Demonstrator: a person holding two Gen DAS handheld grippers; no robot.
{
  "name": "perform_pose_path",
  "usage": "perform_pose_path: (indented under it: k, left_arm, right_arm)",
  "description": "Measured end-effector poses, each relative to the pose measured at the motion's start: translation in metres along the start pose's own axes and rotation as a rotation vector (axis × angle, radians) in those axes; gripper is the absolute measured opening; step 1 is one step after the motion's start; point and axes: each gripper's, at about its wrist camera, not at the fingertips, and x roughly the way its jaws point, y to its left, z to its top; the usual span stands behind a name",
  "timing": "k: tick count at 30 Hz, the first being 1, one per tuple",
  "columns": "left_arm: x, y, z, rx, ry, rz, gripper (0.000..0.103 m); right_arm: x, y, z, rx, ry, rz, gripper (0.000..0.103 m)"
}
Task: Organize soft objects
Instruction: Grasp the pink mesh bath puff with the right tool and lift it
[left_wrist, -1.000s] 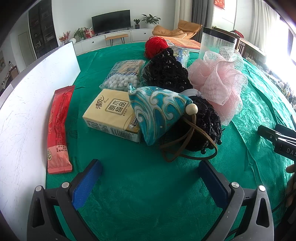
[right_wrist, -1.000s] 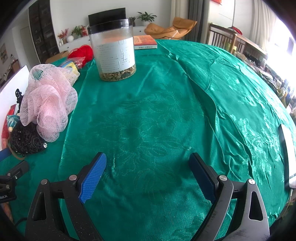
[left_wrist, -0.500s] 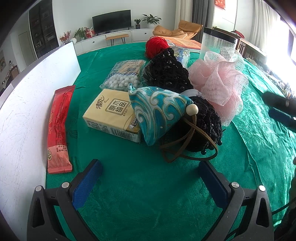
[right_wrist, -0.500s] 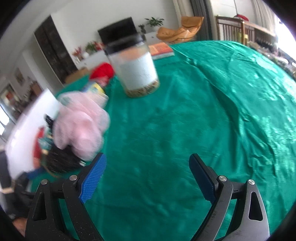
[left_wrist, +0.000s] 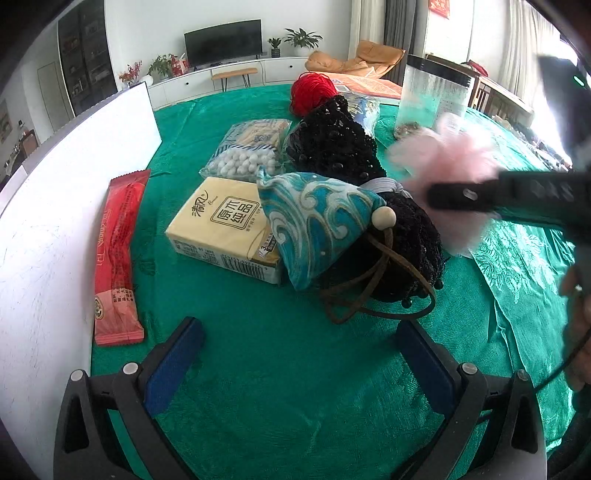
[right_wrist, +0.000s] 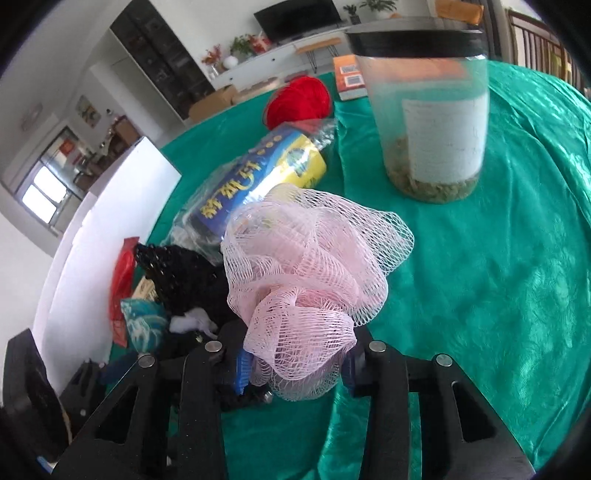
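Note:
My right gripper (right_wrist: 295, 373) is shut on the pink mesh bath puff (right_wrist: 314, 273); its jaws pinch the puff's lower part. The puff shows blurred in the left wrist view (left_wrist: 454, 162), with the right gripper's body across it. My left gripper (left_wrist: 295, 365) is open and empty, low over the green cloth, short of the pile. In front of it lie a blue wave-pattern pouch (left_wrist: 314, 218) with a wooden bead and brown cord, black beaded fabric (left_wrist: 336, 144), and a tissue pack (left_wrist: 221, 225).
A white board (left_wrist: 55, 206) stands along the left, with a red snack packet (left_wrist: 118, 251) beside it. A clear jar (right_wrist: 424, 110), red yarn ball (right_wrist: 299, 99), bagged blue-yellow pack (right_wrist: 258, 177) and bag of white balls (left_wrist: 247, 155) stand on the green tablecloth (right_wrist: 498, 277).
My right gripper swung left to the pile and shut on the pink puff. My left gripper has stayed in place, open.

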Motion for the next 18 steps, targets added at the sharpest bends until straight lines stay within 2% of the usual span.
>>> perform_pose_path:
  k: [1,5,10,11,13,16,18]
  left_arm:
    - [0.0,0.0,0.0,0.0,0.0,0.0,0.103]
    - [0.0,0.0,0.0,0.0,0.0,0.001,0.103]
    - [0.0,0.0,0.0,-0.001,0.0,0.001,0.103]
    - [0.001,0.0,0.0,-0.001,0.0,0.001,0.103]
    - [0.0,0.0,0.0,-0.001,0.0,0.001,0.103]
    - [0.0,0.0,0.0,-0.001,-0.001,0.001,0.103]
    - [0.001,0.0,0.0,-0.001,-0.001,0.001,0.103]
  right_arm:
    - [-0.008,-0.005,-0.006,-0.003,-0.01,-0.008,0.034]
    - [-0.048,-0.031,-0.025,-0.008,-0.066,-0.109,0.033]
    - [-0.097,-0.088,-0.014,0.062,-0.224,-0.314,0.035]
    - [-0.103,-0.098,-0.011,0.078,-0.267,-0.335,0.041]
    - [-0.103,-0.114,-0.009,0.113,-0.305,-0.398,0.081]
    - [-0.098,-0.128,-0.018,0.179,-0.257,-0.413,0.083]
    - [-0.099,-0.13,-0.032,0.189,-0.256,-0.416,0.083]
